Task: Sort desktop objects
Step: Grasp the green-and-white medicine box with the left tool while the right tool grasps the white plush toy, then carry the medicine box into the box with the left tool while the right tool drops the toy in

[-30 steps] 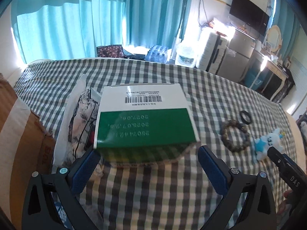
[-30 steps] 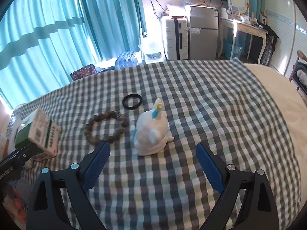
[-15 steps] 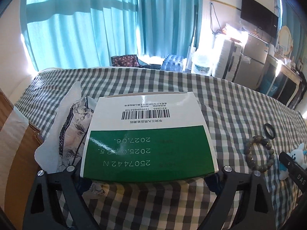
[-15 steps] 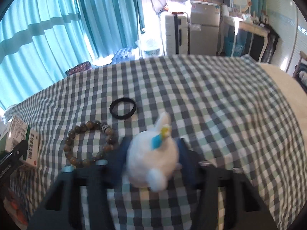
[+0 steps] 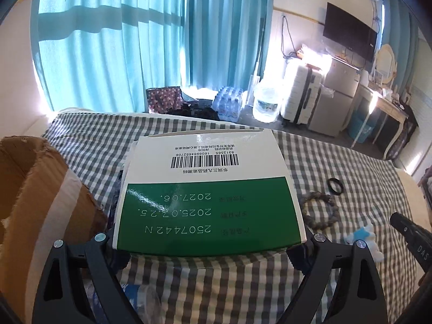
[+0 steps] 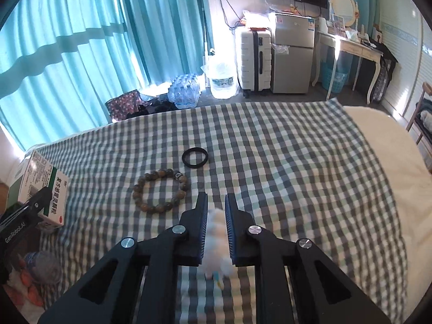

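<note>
My left gripper [image 5: 208,245] is shut on a green and white medicine box [image 5: 206,194] and holds it above the checked cloth [image 5: 216,283]. The box also shows at the left of the right wrist view [image 6: 40,186]. My right gripper [image 6: 216,202] is shut on a white plush toy [image 6: 217,232] with a blue tuft, squeezed between the pads. The toy shows at the right of the left wrist view [image 5: 363,239]. A brown bead bracelet [image 6: 159,191] and a black ring [image 6: 195,157] lie on the cloth just beyond the right gripper.
An open cardboard box [image 5: 29,189] stands at the left edge beside the left gripper. Packets and a floral pouch [image 6: 35,278] lie under the held box. The bed's cream edge [image 6: 391,162] lies to the right. A suitcase [image 6: 253,59] and fridge [image 6: 293,54] stand beyond.
Both grippers moved forward and closed: the left on the medicine box, which rose off the cloth, and the right on the plush toy, now squeezed narrow between its pads.
</note>
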Available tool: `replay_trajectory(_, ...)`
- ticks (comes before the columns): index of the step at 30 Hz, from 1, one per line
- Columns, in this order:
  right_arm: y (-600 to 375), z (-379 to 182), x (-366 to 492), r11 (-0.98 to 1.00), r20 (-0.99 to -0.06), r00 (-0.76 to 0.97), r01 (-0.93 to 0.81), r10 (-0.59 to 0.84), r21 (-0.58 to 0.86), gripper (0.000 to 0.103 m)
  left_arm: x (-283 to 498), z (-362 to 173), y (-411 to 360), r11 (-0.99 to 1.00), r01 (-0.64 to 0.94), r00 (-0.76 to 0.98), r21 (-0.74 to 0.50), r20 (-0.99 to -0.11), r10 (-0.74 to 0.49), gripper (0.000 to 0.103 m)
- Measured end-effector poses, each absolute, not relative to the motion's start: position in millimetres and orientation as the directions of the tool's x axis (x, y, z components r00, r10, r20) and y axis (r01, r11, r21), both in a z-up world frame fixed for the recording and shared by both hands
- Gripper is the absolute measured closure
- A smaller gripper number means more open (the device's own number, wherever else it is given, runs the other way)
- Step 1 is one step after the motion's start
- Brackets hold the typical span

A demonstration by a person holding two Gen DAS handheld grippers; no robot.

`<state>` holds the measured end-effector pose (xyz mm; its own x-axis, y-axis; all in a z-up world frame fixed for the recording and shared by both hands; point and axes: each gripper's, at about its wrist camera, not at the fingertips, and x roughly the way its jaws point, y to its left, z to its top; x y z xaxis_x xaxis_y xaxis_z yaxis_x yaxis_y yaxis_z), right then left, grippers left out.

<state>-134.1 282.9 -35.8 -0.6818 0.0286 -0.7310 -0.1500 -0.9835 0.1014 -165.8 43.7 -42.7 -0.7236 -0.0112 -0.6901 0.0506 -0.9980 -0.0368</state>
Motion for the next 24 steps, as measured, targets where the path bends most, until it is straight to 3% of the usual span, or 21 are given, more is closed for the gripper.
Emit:
replay_trajectory(5,283,-31,-115,-0.98,-0.762,-0.648,-0.148,-0.006,0.133,0.087,-142,-30,47,-0.998,0.009,-0.72,-0.057,-0.693,0.033,0.01)
replay_trajectory(8,285,-38,-103,-0.979,-0.747,-0.663,-0.18,0.052,0.092,0.04,-130,-28,49,-0.999,-0.013,-0.725,-0.047,-0.688,0.042,0.01)
replay_trajectory(9,287,-40,-99,-0.977,-0.738,-0.672,-0.193,0.062,0.093,0.038,-128,-29,51,-0.999,-0.019,-0.723,-0.043,-0.69,0.044,0.01)
replay_trajectory(14,297,-63,-98,-0.959,-0.761,-0.648,-0.231,0.027,0.163,0.038,-131,-48,58,-0.999,-0.041,-0.695,-0.03,-0.718,0.05,0.01)
replay_trajectory(22,297,-100,-134,-0.968,-0.789,-0.615,-0.2,0.003,0.152,0.038,-155,-90,73,-0.999,-0.035,-0.653,-0.018,-0.757,0.037,0.01)
replay_trajectory(24,294,-109,-142,-0.973,-0.802,-0.598,-0.184,-0.001,0.139,0.044,-161,-99,76,-0.999,-0.033,-0.638,-0.013,-0.769,0.031,0.01)
